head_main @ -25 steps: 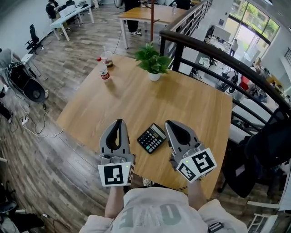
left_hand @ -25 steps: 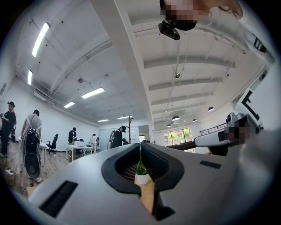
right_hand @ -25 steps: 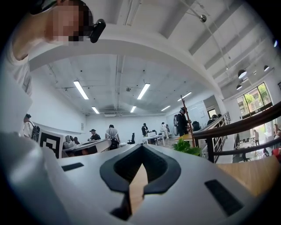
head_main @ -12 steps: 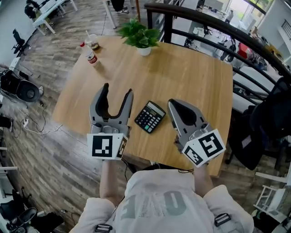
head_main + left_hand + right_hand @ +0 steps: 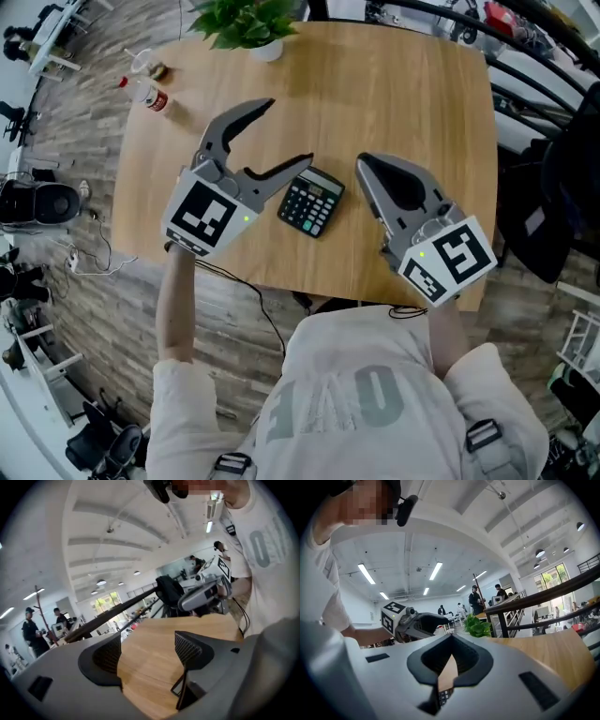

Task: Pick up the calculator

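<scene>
A black calculator (image 5: 311, 201) lies flat on the wooden table (image 5: 403, 84), near its front edge. My left gripper (image 5: 288, 131) is rolled on its side just left of it, and its jaws have just been opening; one fingertip (image 5: 306, 160) hangs by the calculator's far left corner. Only bare tabletop shows between the jaws in the left gripper view (image 5: 147, 651). My right gripper (image 5: 364, 164) is shut and empty, to the right of the calculator. Through the slit of the right gripper (image 5: 450, 641) a few calculator keys (image 5: 443, 695) show.
A potted plant (image 5: 246, 21) stands at the table's far edge. A small bottle (image 5: 150, 95) and a cup (image 5: 148, 66) stand at the far left corner. A black railing (image 5: 450, 14) and a dark bag (image 5: 562, 187) lie beyond the right edge.
The left gripper's jaws went from shut to wide open. It rolled onto its side and swung right, up to the calculator. The right gripper stayed shut and shifted slightly.
</scene>
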{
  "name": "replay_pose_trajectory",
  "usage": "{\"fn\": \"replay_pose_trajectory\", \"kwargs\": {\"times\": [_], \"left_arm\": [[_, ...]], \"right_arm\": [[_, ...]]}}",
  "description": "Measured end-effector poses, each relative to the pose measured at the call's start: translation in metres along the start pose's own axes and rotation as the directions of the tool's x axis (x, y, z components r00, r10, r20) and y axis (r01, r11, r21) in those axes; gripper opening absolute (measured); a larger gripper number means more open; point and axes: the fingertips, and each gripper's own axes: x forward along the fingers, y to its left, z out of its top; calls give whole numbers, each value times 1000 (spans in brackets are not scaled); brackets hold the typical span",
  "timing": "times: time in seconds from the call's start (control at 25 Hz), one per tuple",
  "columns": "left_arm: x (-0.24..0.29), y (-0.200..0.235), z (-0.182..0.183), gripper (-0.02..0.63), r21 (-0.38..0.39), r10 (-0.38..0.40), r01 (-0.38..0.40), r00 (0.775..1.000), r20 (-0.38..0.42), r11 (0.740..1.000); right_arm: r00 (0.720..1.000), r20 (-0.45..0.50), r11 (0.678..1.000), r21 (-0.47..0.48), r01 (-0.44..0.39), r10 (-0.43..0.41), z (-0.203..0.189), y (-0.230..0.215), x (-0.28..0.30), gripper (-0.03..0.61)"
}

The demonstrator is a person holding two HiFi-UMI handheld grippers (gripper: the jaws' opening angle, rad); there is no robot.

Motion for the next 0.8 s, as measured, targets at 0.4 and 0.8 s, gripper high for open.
{"fn": "replay_pose_trajectory", "kwargs": {"times": [0.4,0.8], "left_arm": [[71,-82,-115,344,-38,-623,676,655,-428,736],[94,-125,-189,344,-252,-801,875,217,-559,413]], "right_arm": [[994,-47,987,122,103,-98,-32,-54,0,18],[980,-142,969,187,164,-138,-70,-92,11,18]]}}
